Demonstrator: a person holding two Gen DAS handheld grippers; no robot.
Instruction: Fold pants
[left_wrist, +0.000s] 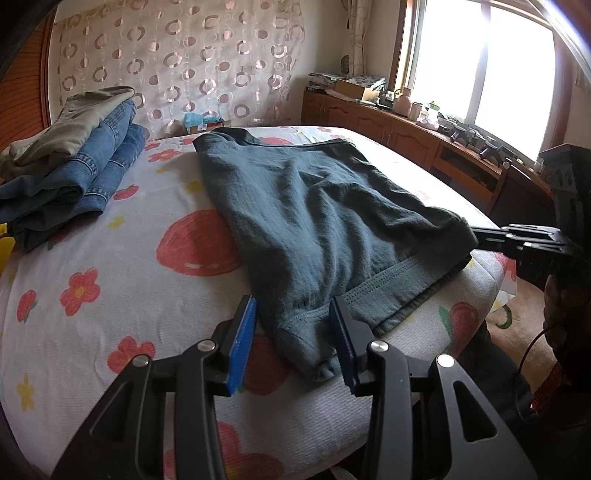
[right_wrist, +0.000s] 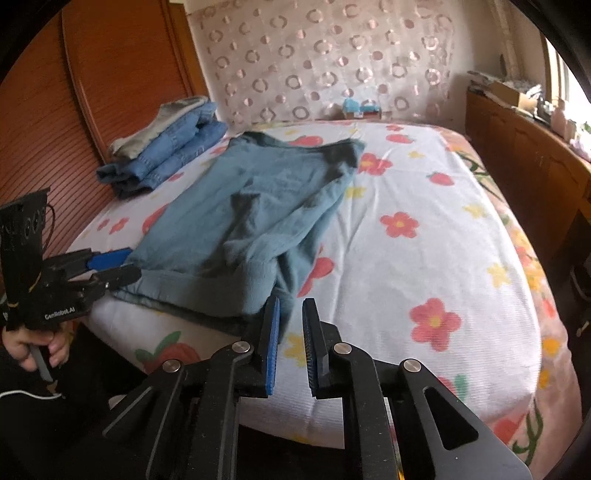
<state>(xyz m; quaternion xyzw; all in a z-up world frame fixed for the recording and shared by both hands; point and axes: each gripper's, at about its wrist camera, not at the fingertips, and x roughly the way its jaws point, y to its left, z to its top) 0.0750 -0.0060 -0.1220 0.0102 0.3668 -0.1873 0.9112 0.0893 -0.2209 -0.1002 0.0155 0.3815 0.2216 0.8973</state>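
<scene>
From the left wrist, we saw the left gripper (left_wrist: 291, 339) straddling the near corner of the pants (left_wrist: 325, 225) on the bed (left_wrist: 110, 266), its pads not visibly pinching; lifting now could leave the corner behind.

From the right wrist, the right gripper (right_wrist: 290, 347) stood slightly parted beside the hem, empty; it could close on nothing.

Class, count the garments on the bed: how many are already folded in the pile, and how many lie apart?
3 seen. Pile at the bed's far left: olive garment on top of blue jeans. Apart: teal pants at the near edge. Others may be hidden inside the pile.
</scene>
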